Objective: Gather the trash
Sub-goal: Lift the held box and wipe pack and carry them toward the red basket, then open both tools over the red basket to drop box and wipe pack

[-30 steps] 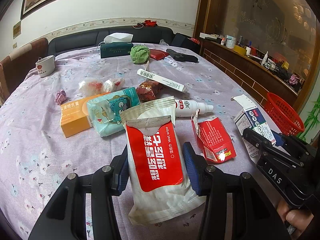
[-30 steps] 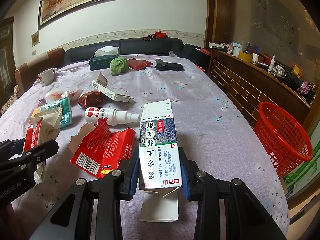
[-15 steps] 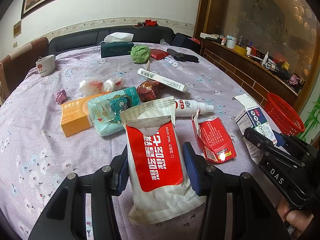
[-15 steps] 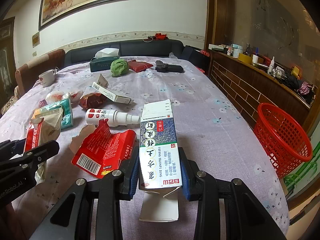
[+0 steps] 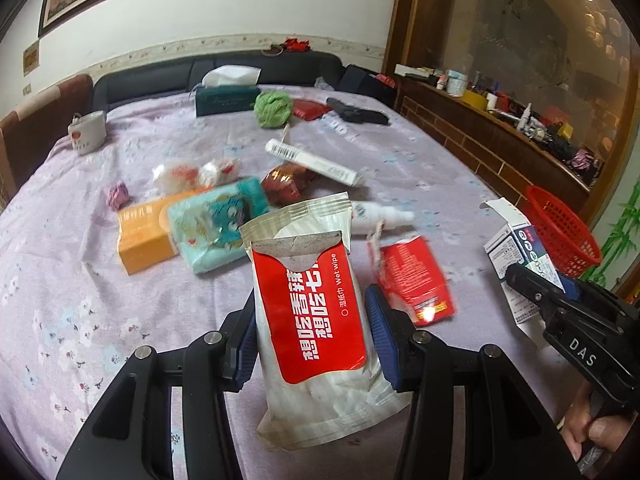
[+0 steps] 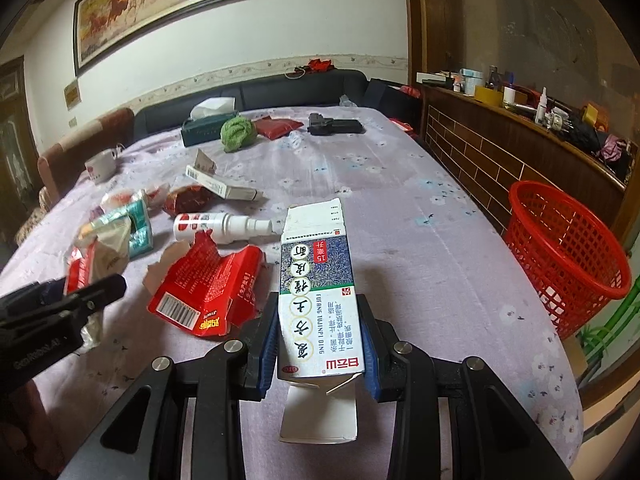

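Note:
My left gripper [image 5: 310,338] is shut on a red and white wet wipe pack [image 5: 316,320], both blue pads pressing its sides, held just above the table. My right gripper [image 6: 320,354] is shut on a white and blue medicine box [image 6: 318,280] with open end flaps. In the left wrist view that box [image 5: 516,240] and the right gripper [image 5: 532,284] show at the right edge, a hand below them. A red mesh basket [image 6: 560,256] stands beyond the table's right edge. A torn red carton [image 6: 208,284] lies between the two grippers.
On the purple flowered tablecloth [image 6: 400,208] lie a white spray bottle [image 6: 224,226], a teal tissue pack [image 5: 218,220], an orange box [image 5: 144,236], a long white box [image 5: 312,162], a green cloth ball [image 6: 238,132], a dark tissue box [image 6: 202,130] and a cup [image 5: 86,132]. A cluttered wooden shelf [image 6: 520,120] runs along the right.
The table scene has shifted slightly in both views and is a little blurred in the left wrist view. Both grips are unchanged.

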Demonstrator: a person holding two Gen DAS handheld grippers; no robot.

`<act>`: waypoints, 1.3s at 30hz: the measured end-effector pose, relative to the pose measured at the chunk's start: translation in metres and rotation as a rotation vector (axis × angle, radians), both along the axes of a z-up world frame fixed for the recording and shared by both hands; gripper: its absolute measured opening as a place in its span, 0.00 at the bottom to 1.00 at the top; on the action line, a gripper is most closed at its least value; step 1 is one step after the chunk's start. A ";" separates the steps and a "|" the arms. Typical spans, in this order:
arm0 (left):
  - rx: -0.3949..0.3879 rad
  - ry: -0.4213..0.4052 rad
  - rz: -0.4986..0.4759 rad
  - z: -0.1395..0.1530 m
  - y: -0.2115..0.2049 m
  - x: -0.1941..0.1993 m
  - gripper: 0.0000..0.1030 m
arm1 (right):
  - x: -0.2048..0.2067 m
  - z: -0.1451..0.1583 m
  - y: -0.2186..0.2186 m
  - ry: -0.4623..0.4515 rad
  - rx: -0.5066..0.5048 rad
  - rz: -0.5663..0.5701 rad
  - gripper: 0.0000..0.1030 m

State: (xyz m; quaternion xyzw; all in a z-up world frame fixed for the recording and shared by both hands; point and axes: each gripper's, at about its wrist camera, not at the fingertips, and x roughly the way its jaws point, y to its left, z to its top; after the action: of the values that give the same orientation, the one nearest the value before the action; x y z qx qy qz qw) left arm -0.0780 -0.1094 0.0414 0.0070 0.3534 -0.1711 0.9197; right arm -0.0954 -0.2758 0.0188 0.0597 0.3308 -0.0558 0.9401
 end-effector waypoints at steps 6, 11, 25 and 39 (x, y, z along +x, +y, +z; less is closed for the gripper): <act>0.012 -0.050 -0.022 0.021 -0.011 -0.016 0.46 | -0.012 0.010 -0.012 -0.030 0.039 -0.010 0.36; 0.022 -0.057 -0.040 0.028 -0.021 -0.027 0.46 | -0.022 0.016 -0.016 -0.045 0.029 -0.017 0.36; 0.053 -0.091 -0.088 0.053 -0.048 -0.041 0.46 | -0.045 0.035 -0.027 -0.110 0.019 -0.041 0.37; 0.042 -0.031 -0.270 0.068 -0.127 -0.037 0.46 | -0.061 0.036 -0.093 -0.131 0.126 -0.133 0.37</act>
State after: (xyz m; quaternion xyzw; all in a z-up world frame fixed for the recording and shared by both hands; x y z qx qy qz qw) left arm -0.1154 -0.2363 0.1094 0.0764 0.3385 -0.2858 0.8933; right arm -0.1567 -0.3690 0.0546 0.1440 0.2666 -0.0930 0.9484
